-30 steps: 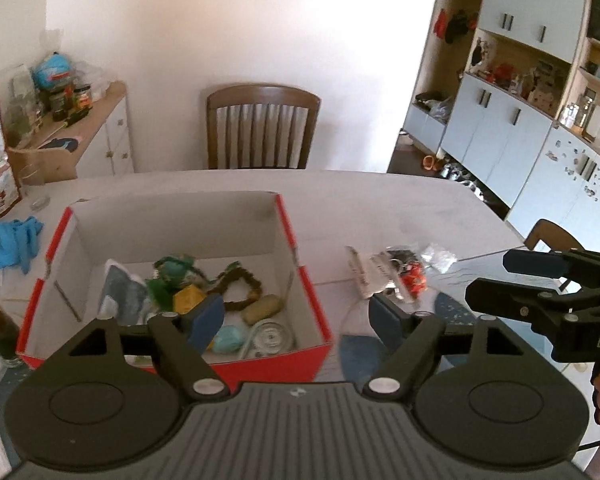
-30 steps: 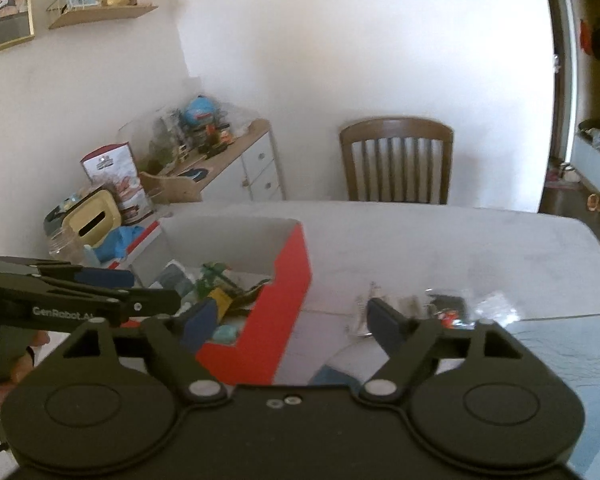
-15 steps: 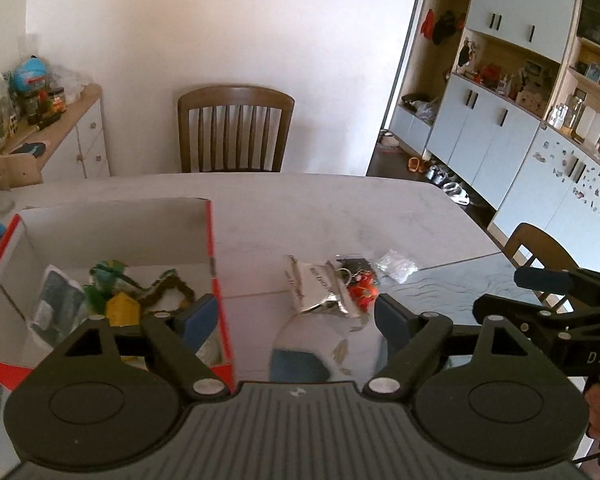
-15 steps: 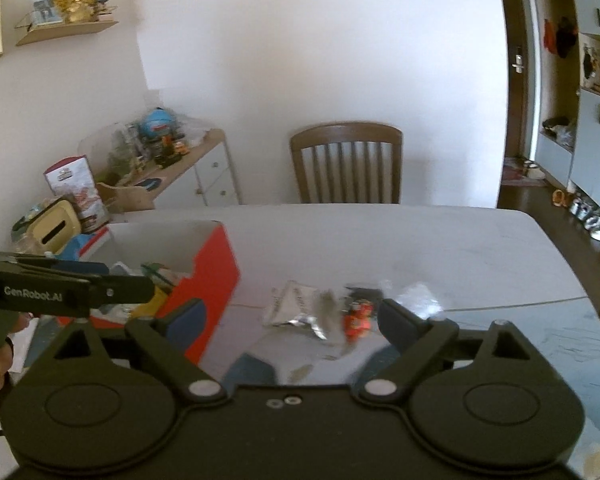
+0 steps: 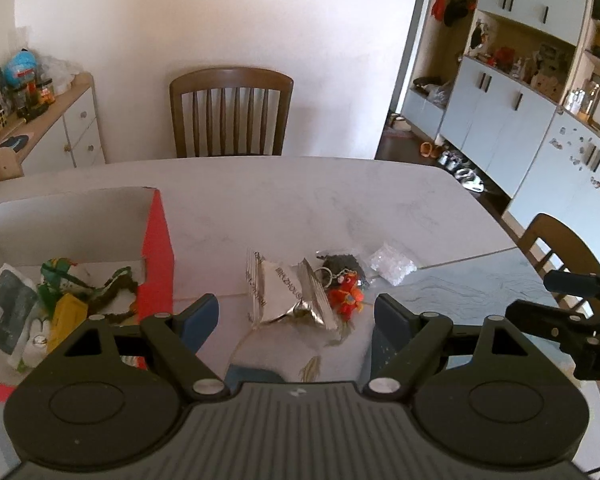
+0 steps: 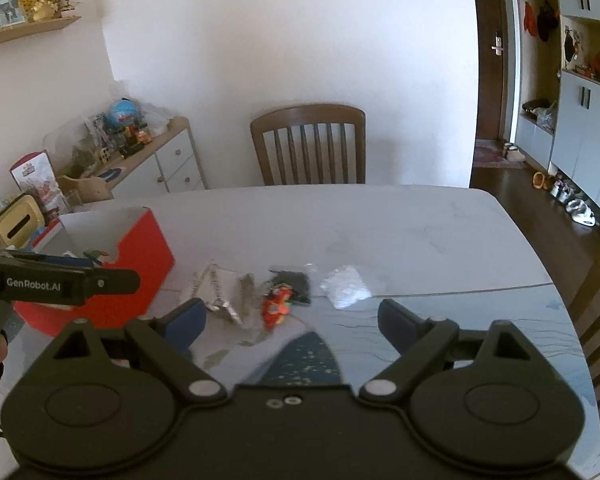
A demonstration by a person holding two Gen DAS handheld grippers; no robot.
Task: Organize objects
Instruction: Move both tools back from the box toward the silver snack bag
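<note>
Left wrist view: the left gripper (image 5: 296, 318) has its fingers spread and empty. The silver packet (image 5: 288, 294) lies on the table (image 5: 300, 200) just ahead, between the fingers, its long axis pointing away; the red box (image 5: 156, 256) is to their left.

Right wrist view: the right gripper (image 6: 290, 320) is also spread and empty. The packet (image 6: 224, 290) lies ahead, toward its left finger, so the left hand seems nearer.
</note>
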